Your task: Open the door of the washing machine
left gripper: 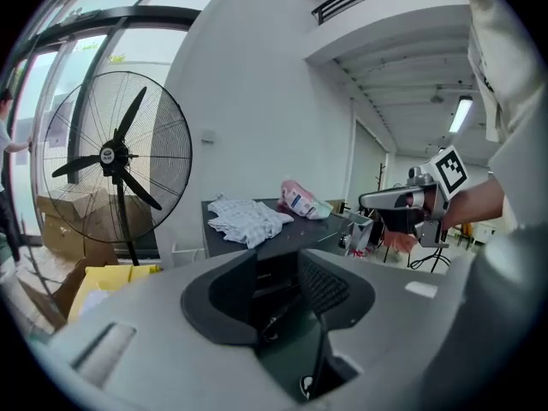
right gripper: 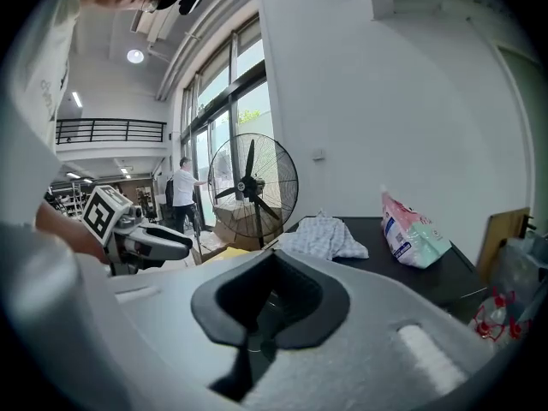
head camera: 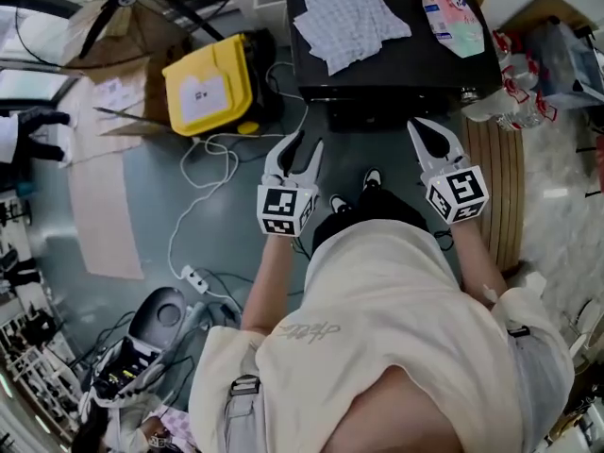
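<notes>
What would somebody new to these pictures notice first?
Probably the left gripper and right gripper, both held out with jaws apart and empty, in front of the black machine. On its top lie a checked cloth at the left and a pink pouch at the right. A bright yellow box sits on the floor to the machine's left, and a large standing fan fills the left gripper view.

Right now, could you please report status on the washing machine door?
Left gripper and right gripper open, empty. Black box-shaped washing machine ahead, untouched; door not visible. White checked cloth and pink plastic pouch on its top.
</notes>
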`<control>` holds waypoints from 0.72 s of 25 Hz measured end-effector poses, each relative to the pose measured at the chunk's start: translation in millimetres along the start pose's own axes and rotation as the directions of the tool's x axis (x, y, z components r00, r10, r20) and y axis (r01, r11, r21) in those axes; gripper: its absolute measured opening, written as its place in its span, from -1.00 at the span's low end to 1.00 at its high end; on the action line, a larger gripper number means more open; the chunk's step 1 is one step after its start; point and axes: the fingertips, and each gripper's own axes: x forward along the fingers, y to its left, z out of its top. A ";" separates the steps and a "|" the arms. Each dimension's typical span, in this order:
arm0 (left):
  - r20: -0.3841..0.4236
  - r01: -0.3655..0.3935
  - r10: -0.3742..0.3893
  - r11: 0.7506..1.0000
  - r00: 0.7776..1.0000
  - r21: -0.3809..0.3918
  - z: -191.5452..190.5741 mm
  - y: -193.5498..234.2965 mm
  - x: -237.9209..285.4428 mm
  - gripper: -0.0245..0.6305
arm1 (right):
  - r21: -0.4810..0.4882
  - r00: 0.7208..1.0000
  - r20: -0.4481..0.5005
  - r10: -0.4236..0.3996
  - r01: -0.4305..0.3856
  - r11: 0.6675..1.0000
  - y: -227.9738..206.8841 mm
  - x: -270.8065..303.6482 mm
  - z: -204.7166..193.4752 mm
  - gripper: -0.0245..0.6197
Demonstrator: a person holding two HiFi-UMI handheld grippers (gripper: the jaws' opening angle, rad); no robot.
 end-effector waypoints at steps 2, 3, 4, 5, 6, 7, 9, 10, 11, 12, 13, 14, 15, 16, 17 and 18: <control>-0.043 0.002 -0.002 1.000 0.999 -0.006 -13.1 0.5 16.6 -0.40 | 0.009 1.000 0.003 0.016 -0.016 1.000 -8.6 8.0 -1.0 -0.92; -0.064 0.002 -0.002 1.000 0.998 -0.005 -20.6 1.4 24.4 -0.40 | 0.013 1.000 0.007 0.024 -0.024 1.000 -12.9 11.6 -0.2 -0.92; -0.088 0.004 -0.004 1.000 0.996 0.001 -28.6 2.4 32.7 -0.40 | 0.017 0.999 0.012 0.031 -0.031 0.999 -17.8 15.3 1.0 -0.92; -0.115 0.010 -0.009 1.000 0.993 0.009 -37.2 2.8 41.6 -0.38 | 0.024 0.999 0.017 0.038 -0.038 0.999 -23.3 18.4 1.8 -0.92; -0.142 0.020 -0.017 1.000 0.990 0.017 -46.5 2.2 51.4 -0.37 | 0.031 0.999 0.019 0.043 -0.043 0.999 -29.7 20.8 1.7 -0.92; -0.169 0.030 -0.026 0.999 0.985 0.025 -56.2 1.1 61.9 -0.37 | 0.035 0.999 0.018 0.046 -0.046 0.998 -36.8 22.5 0.3 -0.92; -0.217 0.043 -0.034 0.998 0.976 0.038 -75.7 -0.4 82.8 -0.36 | 0.036 0.999 0.007 0.047 -0.047 0.998 -51.3 24.7 -5.1 -0.92; -0.238 0.046 -0.034 0.998 0.971 0.046 -85.2 -0.2 92.7 -0.35 | 0.036 0.999 0.000 0.047 -0.047 0.998 -58.0 25.3 -7.9 -0.92; -0.259 0.049 -0.033 0.997 0.965 0.057 -94.4 0.6 102.4 -0.35 | 0.037 0.999 -0.006 0.047 -0.047 0.998 -64.4 25.8 -10.3 -0.92; -0.282 0.054 -0.033 0.996 0.959 0.068 -103.7 1.8 111.8 -0.35 | 0.039 0.999 -0.012 0.047 -0.047 0.998 -70.5 26.0 -12.9 -0.92; -0.306 0.062 -0.036 0.995 0.951 0.077 -113.5 2.6 121.0 -0.35 | 0.041 0.999 -0.020 0.047 -0.047 0.998 -76.5 25.9 -16.0 -0.92; -0.330 0.072 -0.041 0.994 0.943 0.083 -123.8 2.9 130.1 -0.35 | 0.042 0.998 -0.031 0.048 -0.046 0.998 -82.3 25.2 -19.9 -0.92; -0.354 0.082 -0.046 0.993 0.934 0.086 -134.8 3.3 139.3 -0.35 | 0.043 0.998 -0.043 0.047 -0.046 0.998 -88.0 24.3 -24.2 -0.92; -0.377 0.090 -0.050 0.992 0.925 0.090 -146.5 4.5 148.5 -0.35 | 0.045 0.997 -0.056 0.046 -0.044 0.998 -93.6 23.7 -28.4 -0.92; -0.400 0.097 -0.052 0.991 0.915 0.093 -158.6 6.8 157.0 -0.35 | 0.049 0.997 -0.068 0.043 -0.040 0.998 -98.7 23.2 -32.2 -0.92; -0.424 0.103 -0.055 0.991 0.904 0.091 -170.6 9.4 164.2 -0.35 | 0.059 0.996 -0.078 0.039 -0.034 0.998 -103.0 22.6 -35.2 -0.92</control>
